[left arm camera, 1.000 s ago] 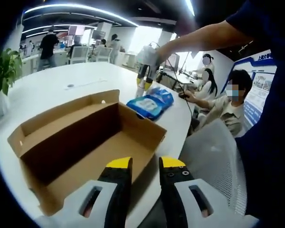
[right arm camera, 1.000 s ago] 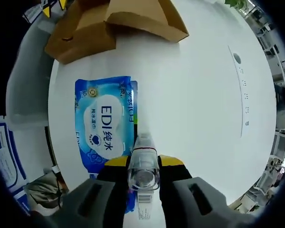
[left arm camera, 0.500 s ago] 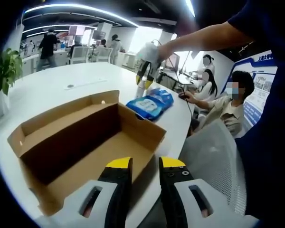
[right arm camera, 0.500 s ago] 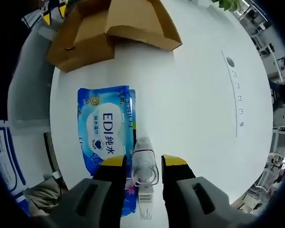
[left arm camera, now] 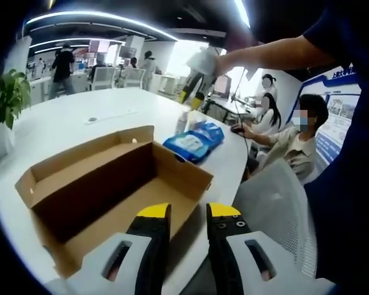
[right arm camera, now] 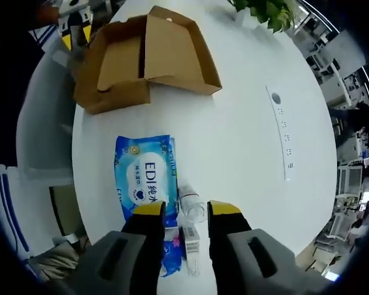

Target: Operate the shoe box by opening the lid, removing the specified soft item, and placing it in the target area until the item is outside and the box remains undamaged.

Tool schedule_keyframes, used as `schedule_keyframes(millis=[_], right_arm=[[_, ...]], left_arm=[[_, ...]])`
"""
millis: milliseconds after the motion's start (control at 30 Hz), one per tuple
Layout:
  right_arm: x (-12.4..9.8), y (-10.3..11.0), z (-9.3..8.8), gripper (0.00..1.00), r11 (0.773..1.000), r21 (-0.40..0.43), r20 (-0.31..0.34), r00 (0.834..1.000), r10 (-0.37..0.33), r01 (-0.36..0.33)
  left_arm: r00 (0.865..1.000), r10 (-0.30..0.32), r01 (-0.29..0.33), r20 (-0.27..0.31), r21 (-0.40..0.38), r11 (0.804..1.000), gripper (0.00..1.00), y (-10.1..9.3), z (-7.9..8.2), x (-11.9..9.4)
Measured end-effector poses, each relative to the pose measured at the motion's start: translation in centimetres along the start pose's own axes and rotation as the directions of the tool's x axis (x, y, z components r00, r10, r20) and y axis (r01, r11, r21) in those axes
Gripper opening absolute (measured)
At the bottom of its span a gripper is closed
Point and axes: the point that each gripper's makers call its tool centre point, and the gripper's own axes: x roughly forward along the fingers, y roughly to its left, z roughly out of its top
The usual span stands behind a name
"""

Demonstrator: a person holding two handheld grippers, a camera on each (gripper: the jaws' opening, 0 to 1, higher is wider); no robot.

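Brown cardboard shoe box [left arm camera: 111, 190] sits open on the tabletop [right arm camera: 246, 123]; the blue wipes pack [right arm camera: 143, 175] lies just beside it, already out. Right claw [right arm camera: 179, 208] hovers apart above the pack; left claw [left arm camera: 186, 212], jaws apart, guards the box.

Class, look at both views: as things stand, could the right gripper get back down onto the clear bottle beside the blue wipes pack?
Probably yes. The right gripper hangs open directly over the clear bottle, which stands beside the blue wipes pack, and nothing lies between them.

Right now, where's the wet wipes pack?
In the right gripper view the wet wipes pack lies flat on the white table, between the open shoe box and a small clear bottle.
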Motion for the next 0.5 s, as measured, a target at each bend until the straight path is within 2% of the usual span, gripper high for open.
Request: schedule_keyframes(millis=[500], right_arm=[[-3.1, 3.2, 1.8, 0.23, 0.999, 0.021, 0.029, 0.998, -0.05, 0.049]], left_arm=[[1.0, 0.011, -0.012, 0.028, 0.026, 1.0, 0.21, -0.5, -0.3, -2.2]])
